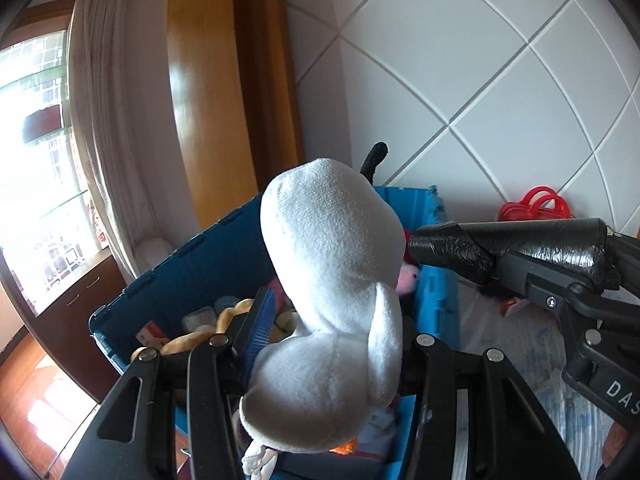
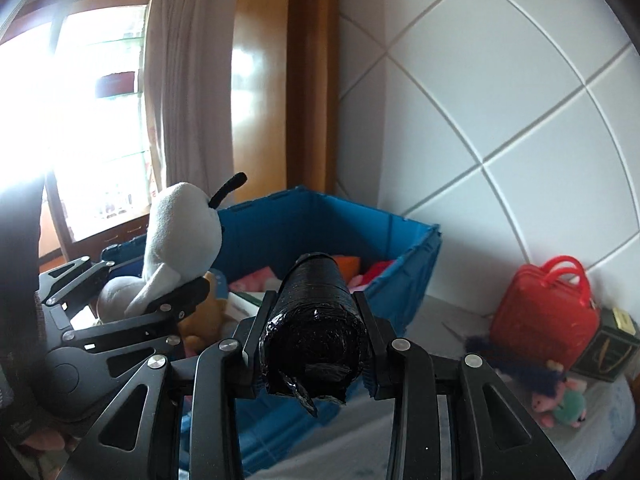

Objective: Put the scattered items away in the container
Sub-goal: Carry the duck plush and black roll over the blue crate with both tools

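Note:
A white plush toy [image 1: 332, 280] with a black tuft is pinched between the fingers of my left gripper [image 1: 332, 328], which is shut on it above the blue crate [image 1: 192, 272]. The crate holds several soft toys. My right gripper [image 2: 314, 308] is shut on a black wrapped roll [image 2: 316, 320], which lies lengthwise between its fingers just in front of the blue crate [image 2: 320, 220]. In the right wrist view the left gripper [image 2: 148, 280] with the white plush toy [image 2: 180, 232] is at the left, over the crate's near corner. The black roll [image 1: 520, 240] reaches in from the right of the left wrist view.
A red toy bag [image 2: 544, 312] stands by the white padded wall [image 2: 480, 100] right of the crate, with a dark green box [image 2: 608, 348] and small plush toys [image 2: 560, 396] beside it on the light bedspread [image 2: 440, 420]. A curtain and bright window are at the left.

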{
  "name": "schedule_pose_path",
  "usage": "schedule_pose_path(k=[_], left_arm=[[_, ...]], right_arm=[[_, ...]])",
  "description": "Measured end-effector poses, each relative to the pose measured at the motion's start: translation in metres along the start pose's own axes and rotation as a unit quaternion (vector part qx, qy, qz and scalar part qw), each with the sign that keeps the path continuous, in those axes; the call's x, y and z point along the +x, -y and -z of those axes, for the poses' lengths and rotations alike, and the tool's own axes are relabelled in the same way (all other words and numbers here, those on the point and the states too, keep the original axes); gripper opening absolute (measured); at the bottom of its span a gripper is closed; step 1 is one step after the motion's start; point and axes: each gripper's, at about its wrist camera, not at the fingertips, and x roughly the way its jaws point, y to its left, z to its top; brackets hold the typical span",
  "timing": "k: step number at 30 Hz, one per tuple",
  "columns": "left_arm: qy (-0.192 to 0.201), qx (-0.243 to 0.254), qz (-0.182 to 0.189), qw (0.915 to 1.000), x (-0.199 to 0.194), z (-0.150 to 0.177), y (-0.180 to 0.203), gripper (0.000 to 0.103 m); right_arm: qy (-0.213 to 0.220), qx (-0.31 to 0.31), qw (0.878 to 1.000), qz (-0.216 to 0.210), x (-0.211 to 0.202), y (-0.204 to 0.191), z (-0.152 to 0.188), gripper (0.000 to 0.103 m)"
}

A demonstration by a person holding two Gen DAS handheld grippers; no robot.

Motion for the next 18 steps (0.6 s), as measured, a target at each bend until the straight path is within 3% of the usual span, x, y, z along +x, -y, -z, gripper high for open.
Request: schedule_pose_path(k=[6,12,18], left_arm=[[-0.065,0.012,0.017,0.9977,0.060,0.022,-0.054,0.048],[-0.114,0.015,0.048,0.9922,0.095,0.033,-0.065,0.048],[-0.130,0.031,0.064,0.9889,0.103,0.043,-0.050,0.048]], right_arm=[[-0.049,0.009,0.999,0.000,0.064,-0.063,-0.005,0.035],[-0.121,0.000,0.992,0.018,0.109,-0.089,0.008,0.035],[-0.169,0.000,0.985,0.041,0.122,-0.086,0.018,0.035]])
